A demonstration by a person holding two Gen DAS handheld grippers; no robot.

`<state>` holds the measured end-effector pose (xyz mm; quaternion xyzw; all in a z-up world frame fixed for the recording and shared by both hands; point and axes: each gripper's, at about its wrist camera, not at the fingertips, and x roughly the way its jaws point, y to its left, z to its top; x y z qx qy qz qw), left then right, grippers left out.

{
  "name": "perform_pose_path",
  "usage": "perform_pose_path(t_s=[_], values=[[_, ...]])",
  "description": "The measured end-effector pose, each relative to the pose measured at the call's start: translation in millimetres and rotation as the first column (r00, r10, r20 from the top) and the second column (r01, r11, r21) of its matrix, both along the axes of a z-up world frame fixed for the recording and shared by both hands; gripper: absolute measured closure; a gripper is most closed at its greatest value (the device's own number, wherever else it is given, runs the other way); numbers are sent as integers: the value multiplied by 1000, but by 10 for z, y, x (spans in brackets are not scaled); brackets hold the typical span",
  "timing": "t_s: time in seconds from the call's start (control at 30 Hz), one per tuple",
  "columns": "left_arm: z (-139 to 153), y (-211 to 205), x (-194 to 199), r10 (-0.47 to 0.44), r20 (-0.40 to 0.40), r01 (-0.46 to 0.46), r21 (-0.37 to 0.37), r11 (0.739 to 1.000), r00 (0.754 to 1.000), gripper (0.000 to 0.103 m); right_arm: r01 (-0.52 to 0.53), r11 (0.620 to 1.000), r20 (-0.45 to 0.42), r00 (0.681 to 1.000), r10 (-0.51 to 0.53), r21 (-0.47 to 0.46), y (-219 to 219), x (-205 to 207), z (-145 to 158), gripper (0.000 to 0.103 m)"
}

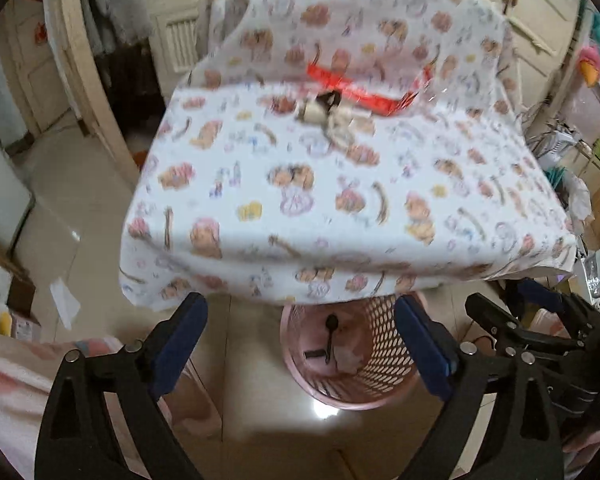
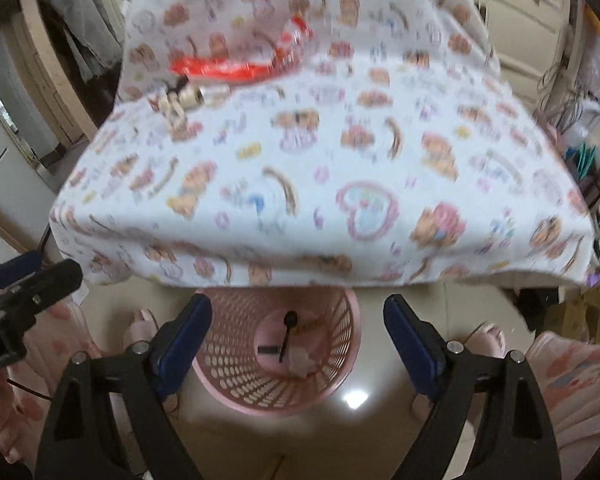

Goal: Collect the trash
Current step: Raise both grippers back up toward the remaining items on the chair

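Black arms with blue pads fill the bottom of both views. The left gripper [image 1: 300,340] stands wide open with nothing between its pads; the right gripper [image 2: 298,340] is likewise spread wide and empty. Neither touches anything. In the left view the right gripper shows at the lower right edge; in the right view the left gripper shows at the left edge.

Just beyond the fingers, at lower centre of each frame, a pink perforated basket [image 1: 384,360] [image 2: 236,364] stands upright on the glossy tile floor. Inside it lie a black spoon [image 1: 331,334] [image 2: 286,332], a small dark strip and a pale crumpled scrap (details blurred).

Above the basket, across the middle of each frame, a table under a printed cloth [image 1: 340,200] [image 2: 300,184] overhangs the basket's far rim. Toward the cloth's far side lies a red wrapper [image 1: 360,90] [image 2: 228,68], upper centre in the left view and upper left in the right. Just beside it, on the nearer side, sits a small cluster of beige and dark bits [image 1: 328,114] [image 2: 176,104], too blurred to identify.
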<state>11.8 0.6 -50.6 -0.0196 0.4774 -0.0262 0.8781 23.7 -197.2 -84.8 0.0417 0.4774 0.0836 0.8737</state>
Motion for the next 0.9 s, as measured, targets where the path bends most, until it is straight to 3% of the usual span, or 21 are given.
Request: perform_pose_path(t_s=[0.13,0.3,0.4,0.5,0.7,0.8,0.9], values=[[174,-30,-104,-61,64,64,-48,997,996,3,-3,1000,68,998,4,-9,-15,-61,152,13],[295,-21,-129,-38,111,41,-24,999,993,1,-5,999,118,993,11,-50,-17,-66,292,13],[326,71,-27,-30,105,37,-63,997,994,1,-3,998,133,991,10,-55,-67,-16,406,13],[408,125,127,-9,88,11,-28,1000,996,1,-9,998,151,988,18,-61,-92,83,548,13],[712,172,504,-24,139,22,17,1000,990,1,-17,995,235,971,40,-96,-157,332,942,11],[668,165,707,28,147,-35,45,998,989,2,-22,995,267,962,49,-102,-179,446,1031,8],[469,129,845,-21,140,23,-11,1000,990,11,-31,994,289,956,60,-103,-197,527,984,8]])
